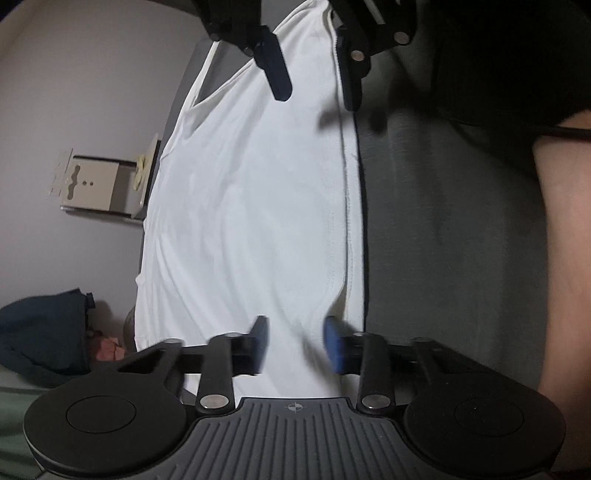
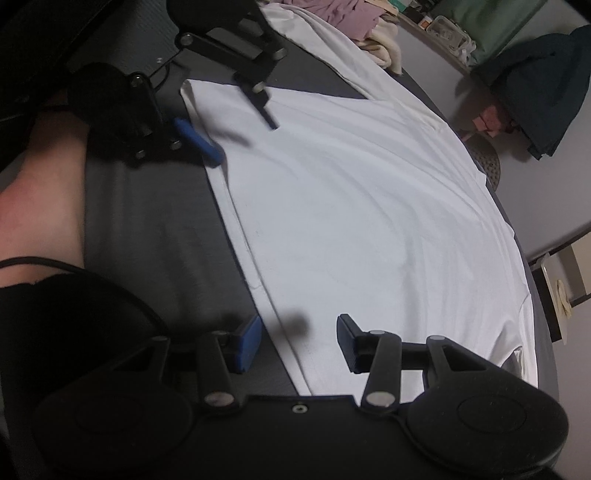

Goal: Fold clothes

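Note:
A white T-shirt (image 1: 251, 206) (image 2: 369, 221) lies spread flat on a dark grey table (image 1: 424, 221) (image 2: 155, 229). Its hemmed edge runs along the side nearest the person. My left gripper (image 1: 297, 343) (image 2: 236, 127) is open over one end of that hem, with nothing between its blue pads. My right gripper (image 2: 299, 345) (image 1: 316, 86) is open at the other end. It straddles the hem, one finger over the table and one over the cloth. Whether the fingers touch the fabric I cannot tell.
The person's bare arm (image 1: 565, 258) (image 2: 40, 206) reaches along the table's near side. A pile of mixed clothes (image 2: 351, 22) sits at the far end of the table. A dark blue garment (image 2: 543, 92) (image 1: 44, 332) hangs beyond it. A beige box (image 1: 96, 184) stands by the wall.

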